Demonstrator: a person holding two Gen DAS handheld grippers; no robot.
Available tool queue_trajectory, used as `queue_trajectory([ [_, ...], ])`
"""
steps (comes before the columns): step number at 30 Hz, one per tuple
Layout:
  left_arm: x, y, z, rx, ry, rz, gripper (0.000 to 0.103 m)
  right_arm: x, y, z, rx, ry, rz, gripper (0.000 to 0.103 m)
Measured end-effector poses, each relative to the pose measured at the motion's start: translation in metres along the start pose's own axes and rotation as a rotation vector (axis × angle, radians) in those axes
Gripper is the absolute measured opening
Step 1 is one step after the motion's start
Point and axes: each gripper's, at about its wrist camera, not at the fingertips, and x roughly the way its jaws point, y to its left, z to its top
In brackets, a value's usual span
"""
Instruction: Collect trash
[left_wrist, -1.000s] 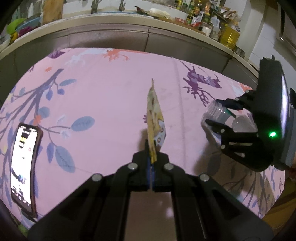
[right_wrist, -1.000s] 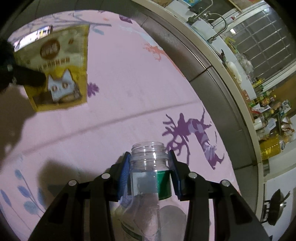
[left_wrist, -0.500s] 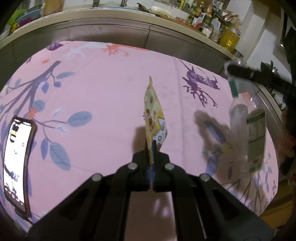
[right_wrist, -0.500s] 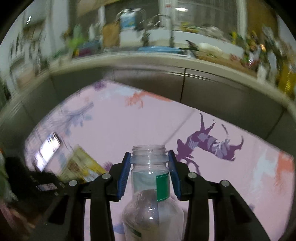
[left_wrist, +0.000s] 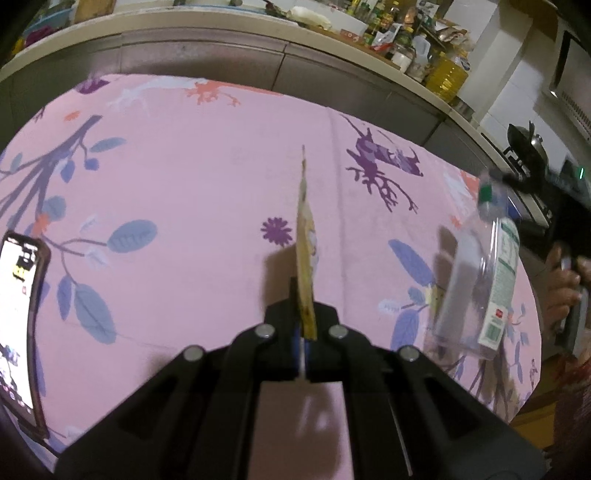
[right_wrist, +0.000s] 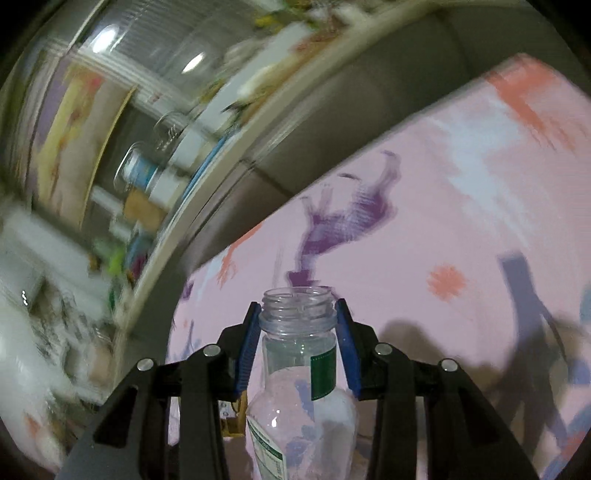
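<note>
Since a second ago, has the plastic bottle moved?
Yes. In the left wrist view the plastic bottle has lifted off the pink tablecloth and swung rightward, past the purple tree print, now hanging upright.

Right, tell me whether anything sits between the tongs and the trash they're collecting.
Nothing does. The left tongs are shut on the yellow wrapper, held edge-on above the pink tablecloth. The right tongs are clamped on the neck of the clear plastic bottle. No bin is visible.
</note>
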Motion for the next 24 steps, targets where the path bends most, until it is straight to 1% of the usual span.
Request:
queue_trajectory([
  [3, 0.002, 0.000, 0.000, -0.004, 0.006, -0.002, 0.001, -0.012, -0.048, -0.007, 0.174, -0.009, 0.031, 0.038],
  [6, 0.003, -0.001, -0.001, 0.000, 0.011, 0.002, 0.001, -0.021, -0.083, -0.021, 0.305, -0.003, 0.059, 0.038],
  [10, 0.004, 0.000, -0.002, -0.002, 0.018, 0.002, 0.001, -0.032, -0.105, -0.047, 0.376, -0.003, 0.077, 0.038],
  [12, 0.005, 0.000, -0.002, -0.005, 0.021, 0.002, 0.001, -0.033, -0.110, -0.053, 0.398, -0.003, 0.090, 0.039],
  [14, 0.007, -0.001, 0.000, -0.004, 0.026, -0.001, 0.001, -0.034, -0.112, -0.055, 0.398, 0.005, 0.093, 0.040],
  [16, 0.009, -0.002, 0.003, 0.003, 0.034, -0.007, 0.001, -0.034, -0.108, -0.052, 0.374, 0.003, 0.077, 0.040],
  [17, 0.010, -0.003, 0.005, 0.008, 0.039, -0.014, 0.001, -0.033, -0.104, -0.050, 0.352, 0.004, 0.068, 0.042],
  [18, 0.012, -0.003, 0.007, 0.011, 0.044, -0.020, 0.001, -0.030, -0.099, -0.047, 0.329, 0.013, 0.067, 0.051],
  [19, 0.014, -0.003, 0.010, 0.012, 0.053, -0.029, 0.001, -0.027, -0.094, -0.046, 0.310, 0.025, 0.064, 0.061],
  [21, 0.019, -0.001, 0.014, 0.001, 0.064, -0.048, 0.001, -0.027, -0.082, -0.046, 0.259, 0.033, 0.058, 0.069],
  [24, 0.025, 0.001, 0.021, -0.023, 0.084, -0.090, 0.001, -0.034, -0.069, -0.047, 0.170, 0.017, 0.046, 0.071],
])
